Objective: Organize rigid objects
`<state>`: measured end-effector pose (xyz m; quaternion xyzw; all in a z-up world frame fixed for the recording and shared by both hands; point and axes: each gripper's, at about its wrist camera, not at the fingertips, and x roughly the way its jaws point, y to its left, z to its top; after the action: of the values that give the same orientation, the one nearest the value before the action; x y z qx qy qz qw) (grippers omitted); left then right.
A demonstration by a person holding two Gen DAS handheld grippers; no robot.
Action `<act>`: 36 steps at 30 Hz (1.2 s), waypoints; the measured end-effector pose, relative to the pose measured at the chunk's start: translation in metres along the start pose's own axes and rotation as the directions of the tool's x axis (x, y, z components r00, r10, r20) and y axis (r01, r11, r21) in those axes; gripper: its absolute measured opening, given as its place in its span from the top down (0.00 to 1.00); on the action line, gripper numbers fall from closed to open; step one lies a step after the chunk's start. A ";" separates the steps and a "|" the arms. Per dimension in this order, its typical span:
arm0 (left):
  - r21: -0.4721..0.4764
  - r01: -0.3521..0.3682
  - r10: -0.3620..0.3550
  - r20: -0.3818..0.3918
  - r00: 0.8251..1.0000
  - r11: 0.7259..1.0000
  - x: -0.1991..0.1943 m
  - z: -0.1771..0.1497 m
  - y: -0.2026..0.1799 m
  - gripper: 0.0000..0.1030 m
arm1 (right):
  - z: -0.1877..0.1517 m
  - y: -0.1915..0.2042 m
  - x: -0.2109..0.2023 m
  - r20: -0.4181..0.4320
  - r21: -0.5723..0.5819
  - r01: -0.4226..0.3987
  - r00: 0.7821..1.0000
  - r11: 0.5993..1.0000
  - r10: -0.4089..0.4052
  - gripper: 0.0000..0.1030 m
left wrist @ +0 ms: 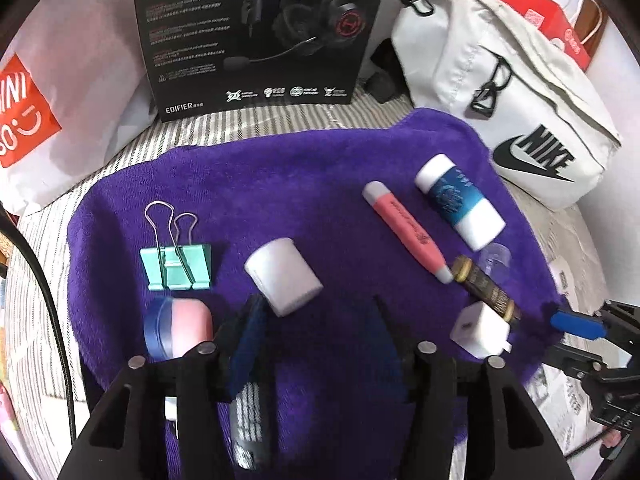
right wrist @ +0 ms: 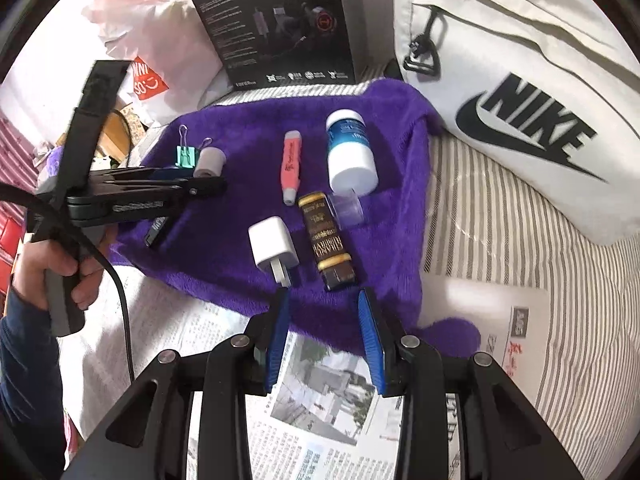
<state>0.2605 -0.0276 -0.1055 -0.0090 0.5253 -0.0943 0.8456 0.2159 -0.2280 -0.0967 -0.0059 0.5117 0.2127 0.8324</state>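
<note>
1. Tongs first: my left tongs (left wrist: 316,304) hang released over the purple towel (left wrist: 320,168), jaws wide apart with nothing between them; my right tongs (right wrist: 323,296) are also spread and empty, at the towel's near edge.
2. Rigid objects lie scattered on the towel: white cup (left wrist: 283,276) on its side just ahead of my left tongs, teal binder clip (left wrist: 176,266), blue-lidded jar (left wrist: 178,328), pink highlighter (left wrist: 408,232), blue-and-white bottle (left wrist: 460,206), dark tube (right wrist: 328,240), white charger (right wrist: 273,250).
3. Risk, as I judge it: the cup and bottle lie on their sides and may roll off a careless nudge on the soft pile.
4. Charger and tube lie close together, so my right tongs could knock one while closing on the other.
5. Towel covers a striped bedsheet (right wrist: 480,208), soft beneath, so pressing down may tilt things.
6. Around it: newspaper (right wrist: 320,392), white Nike bag (right wrist: 520,80), black headset box (left wrist: 260,32), all crowding the bed.
</note>
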 end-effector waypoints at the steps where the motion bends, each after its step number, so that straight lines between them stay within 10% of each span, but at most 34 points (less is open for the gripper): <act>1: 0.004 0.000 0.000 0.004 1.000 1.000 -0.003 -0.001 -0.002 0.45 | -0.001 0.000 -0.001 0.003 0.003 0.001 1.000 1.000 -0.001 0.66; 16: -0.041 -0.020 0.022 0.050 0.999 0.999 -0.062 -0.048 -0.002 0.22 | -0.028 0.017 -0.026 0.015 0.070 0.015 1.000 0.997 -0.016 0.50; 36: -0.143 -0.101 0.117 0.108 0.987 0.985 -0.138 -0.130 0.003 0.01 | -0.069 0.035 -0.090 0.087 0.157 0.167 0.979 0.973 -0.182 0.00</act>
<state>0.0858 0.0093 -0.0422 -0.0436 0.4802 -0.0109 0.8760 0.1097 -0.2435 -0.0451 0.0220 0.4808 0.0997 0.8709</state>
